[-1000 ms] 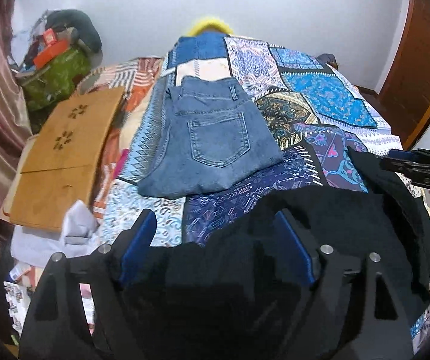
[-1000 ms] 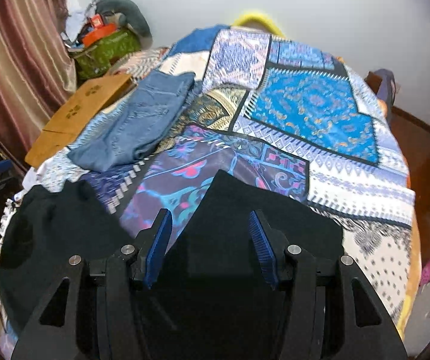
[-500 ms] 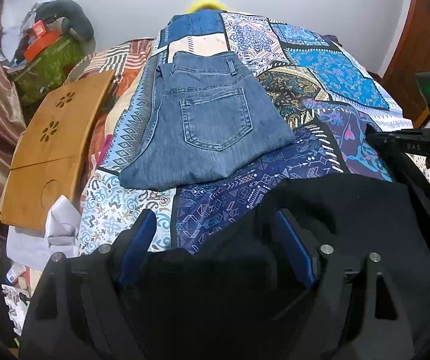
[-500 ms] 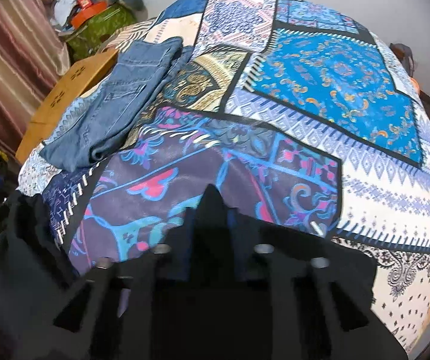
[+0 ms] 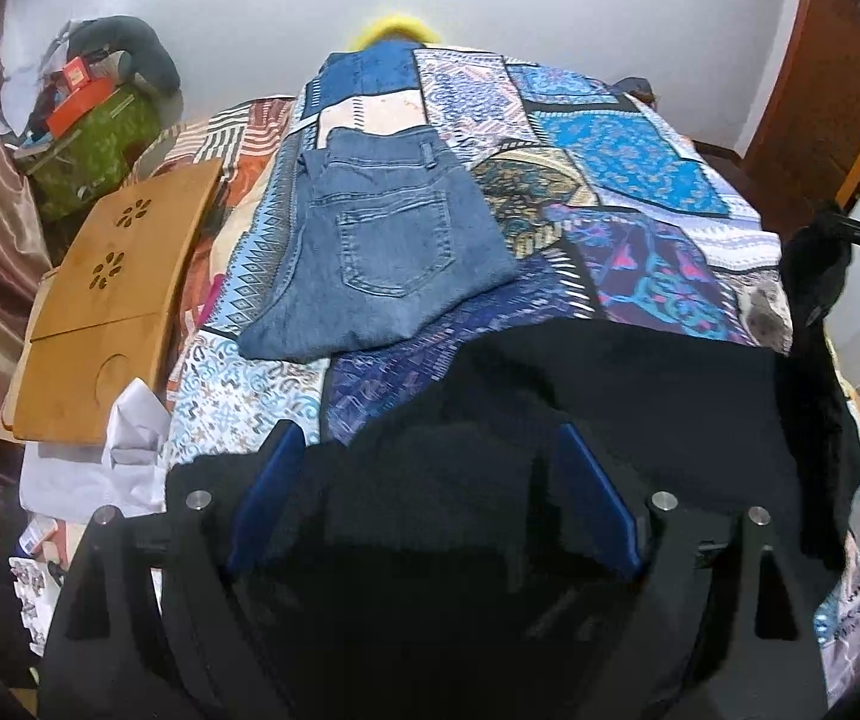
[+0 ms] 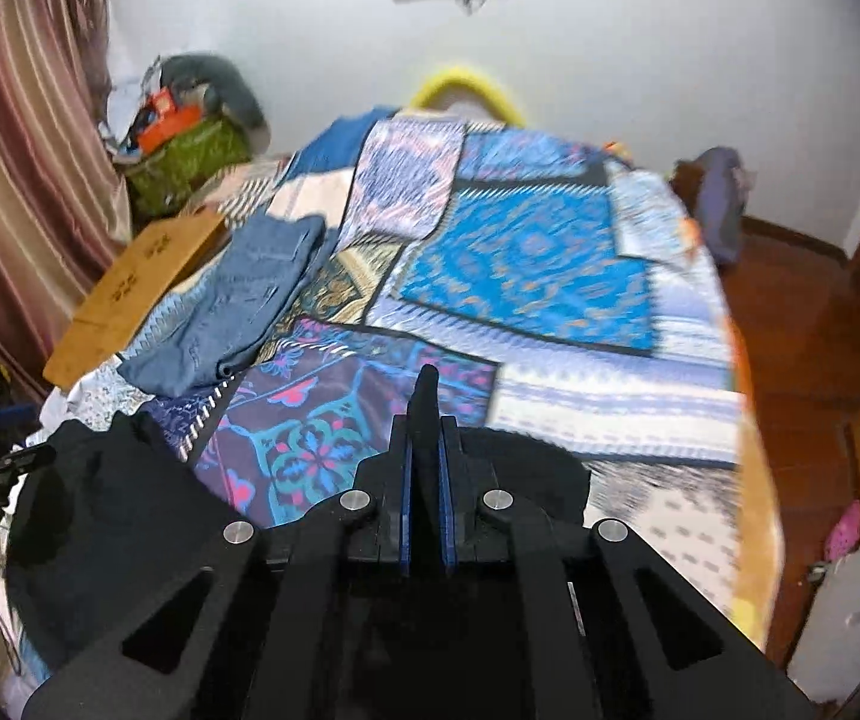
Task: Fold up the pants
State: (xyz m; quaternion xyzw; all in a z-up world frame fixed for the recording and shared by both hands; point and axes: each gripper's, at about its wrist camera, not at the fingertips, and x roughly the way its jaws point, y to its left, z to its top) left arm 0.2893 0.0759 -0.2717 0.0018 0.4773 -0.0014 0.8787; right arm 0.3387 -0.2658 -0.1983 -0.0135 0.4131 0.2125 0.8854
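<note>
While the right tool (image 6: 423, 450) is clamped on a fold of the black pants (image 6: 117, 498) at the bed's (image 6: 622, 396) near edge, the left tool (image 5: 430, 480) is opening with pants cloth between its fingers. Folded jeans (image 5: 381, 258) lie toward the bed's left edge.

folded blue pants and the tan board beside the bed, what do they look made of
Folded blue pants: denim, it seems; faded matte weave, a stitched back pocket, belt loops.
Tan board: probably wood or bamboo; smooth matte face, flower-shaped cut-outs, a round recess.
</note>
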